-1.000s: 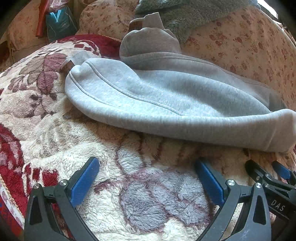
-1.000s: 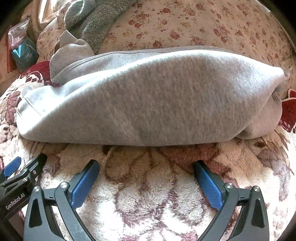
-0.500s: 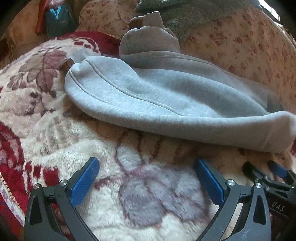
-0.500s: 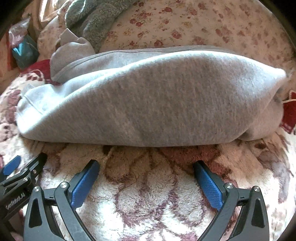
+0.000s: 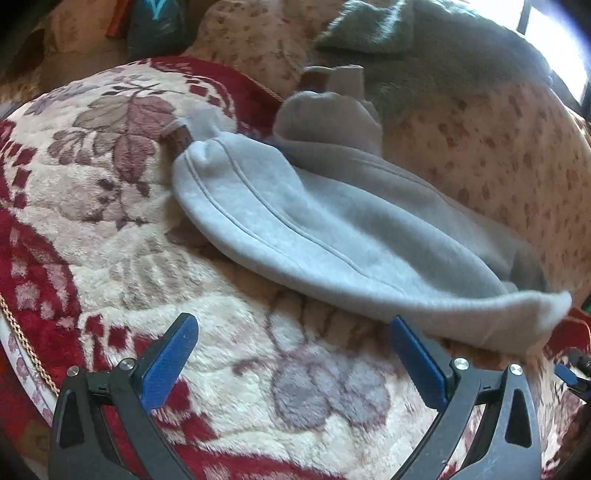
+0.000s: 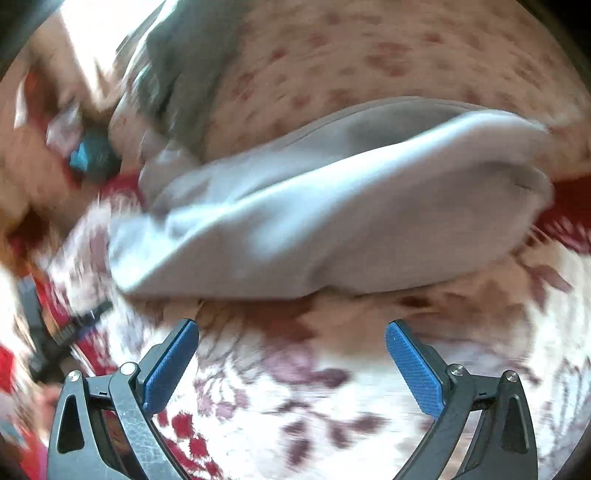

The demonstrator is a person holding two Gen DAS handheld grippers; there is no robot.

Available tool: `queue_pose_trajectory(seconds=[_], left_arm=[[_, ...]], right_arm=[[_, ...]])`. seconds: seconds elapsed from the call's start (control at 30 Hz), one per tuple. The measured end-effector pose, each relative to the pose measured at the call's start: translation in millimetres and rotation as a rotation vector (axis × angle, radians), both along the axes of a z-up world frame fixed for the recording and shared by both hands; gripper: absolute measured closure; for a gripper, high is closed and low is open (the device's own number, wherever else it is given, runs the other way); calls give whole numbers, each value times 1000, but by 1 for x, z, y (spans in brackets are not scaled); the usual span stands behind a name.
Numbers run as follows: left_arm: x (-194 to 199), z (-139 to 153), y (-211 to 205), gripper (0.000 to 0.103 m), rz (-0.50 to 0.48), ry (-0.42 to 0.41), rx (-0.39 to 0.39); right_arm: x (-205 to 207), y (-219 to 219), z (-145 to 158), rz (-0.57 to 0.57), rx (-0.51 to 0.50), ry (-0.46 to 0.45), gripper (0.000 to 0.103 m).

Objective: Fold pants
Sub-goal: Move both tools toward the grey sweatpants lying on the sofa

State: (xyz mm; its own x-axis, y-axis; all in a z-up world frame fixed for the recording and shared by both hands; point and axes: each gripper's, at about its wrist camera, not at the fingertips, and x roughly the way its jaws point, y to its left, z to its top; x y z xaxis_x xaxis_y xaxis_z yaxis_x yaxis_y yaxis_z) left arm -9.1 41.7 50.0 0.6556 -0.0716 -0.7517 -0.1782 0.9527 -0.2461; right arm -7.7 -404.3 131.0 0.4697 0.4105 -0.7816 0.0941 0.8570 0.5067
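Note:
Grey sweatpants [image 5: 332, 236] lie folded in a long bundle on a fleecy floral blanket [image 5: 110, 229]. In the left wrist view they run from upper middle to the right edge. My left gripper [image 5: 291, 325] is open and empty, just in front of the bundle's near edge. In the blurred right wrist view the pants [image 6: 332, 221] fill the middle. My right gripper [image 6: 291, 328] is open and empty, a little short of their near edge. The right gripper's tip also shows at the far right of the left wrist view [image 5: 570, 373].
A beige flowered sofa back [image 5: 498, 155] rises behind the pants. A grey-green fluffy throw [image 5: 424, 44] lies on top of it. A teal packet [image 5: 155, 22] sits at the back left. The blanket's red border [image 5: 33, 288] runs along the left.
Both grippers have pulled back and risen from the pants, still open. The right gripper is moving fast and tilting, so its view is blurred. The pants have not moved.

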Motion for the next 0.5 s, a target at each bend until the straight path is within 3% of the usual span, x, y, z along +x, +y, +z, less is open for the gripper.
queue_pose_trajectory(seconds=[0.1,0.27,0.37,0.5], left_arm=[[11,-2,4,0,13,25,-4],[26,-4,13,0,39,23,-29],[36,-9,22,0,67,43,-85],[48,-16,29,0,94,58,-119]], right_arm=[[13,-46,-2,-93,-13,41,0],[45,-102,-7,-179,53,84,0],[64,-113,-15,-213,136,116,0],[83,-111,-22,-248,167,140,0]])
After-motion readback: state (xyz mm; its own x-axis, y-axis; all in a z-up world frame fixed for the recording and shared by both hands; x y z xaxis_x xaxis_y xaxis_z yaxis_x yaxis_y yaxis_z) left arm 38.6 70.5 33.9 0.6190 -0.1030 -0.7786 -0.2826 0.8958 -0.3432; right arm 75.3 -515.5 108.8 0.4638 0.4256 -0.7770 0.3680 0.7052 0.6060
